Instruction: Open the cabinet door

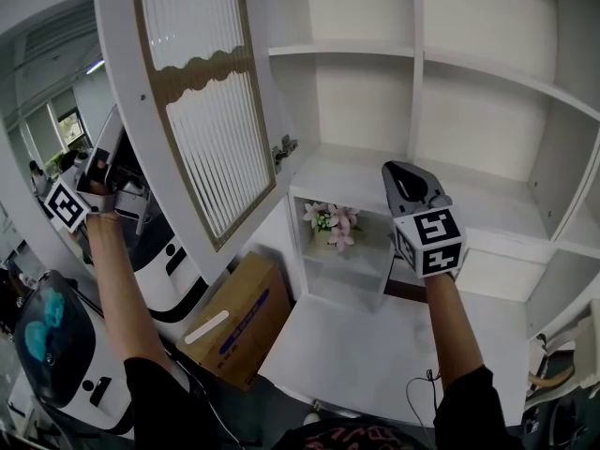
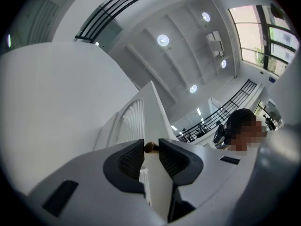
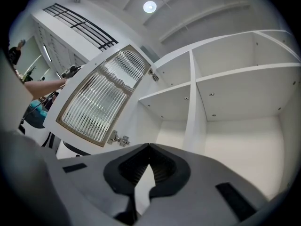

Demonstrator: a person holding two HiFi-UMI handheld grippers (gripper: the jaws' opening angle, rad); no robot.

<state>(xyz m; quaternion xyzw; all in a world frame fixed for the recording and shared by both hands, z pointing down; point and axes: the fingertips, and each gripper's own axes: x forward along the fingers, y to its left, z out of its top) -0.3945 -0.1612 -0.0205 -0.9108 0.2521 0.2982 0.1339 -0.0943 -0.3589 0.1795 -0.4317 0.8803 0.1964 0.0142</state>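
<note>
- Left claw (image 2: 151, 144): released. The jaws stand apart and astride the free edge of the cabinet door (image 2: 157, 140). A small brown knob (image 2: 150, 147) sits in the gap at the tips. I cannot tell whether either tip touches the knob, and no clamping shows.
- Right claw (image 3: 149, 146): clenched, tips meeting, nothing between them. It is held up in front of the open cabinet (image 1: 366, 50) and touches nothing.
- Door position: swung wide open to the left of the cabinet. Its hinged edge is at the carcass and its free edge is out at the left claw.
- Door axis: the long axis runs upright. The inner face, with a ribbed glass panel (image 1: 211, 148) in a wood-coloured surround, faces toward the right claw.
- Left gripper view only: shows the knob and the thin door edge seen end-on. In the head view the door hides both.
- Right gripper view only: shows the door's whole inner face with both hinges (image 3: 118, 139), upper and lower. The left arm (image 3: 44, 85) reaches round the door's far edge.
- Head view only: shows both claws together, well apart with the door between them. Pink flowers (image 1: 333, 221) stand in a low compartment, and a cardboard box (image 1: 239, 317) sits below the door.
- Upper shelves of the cabinet hold nothing visible.
</note>
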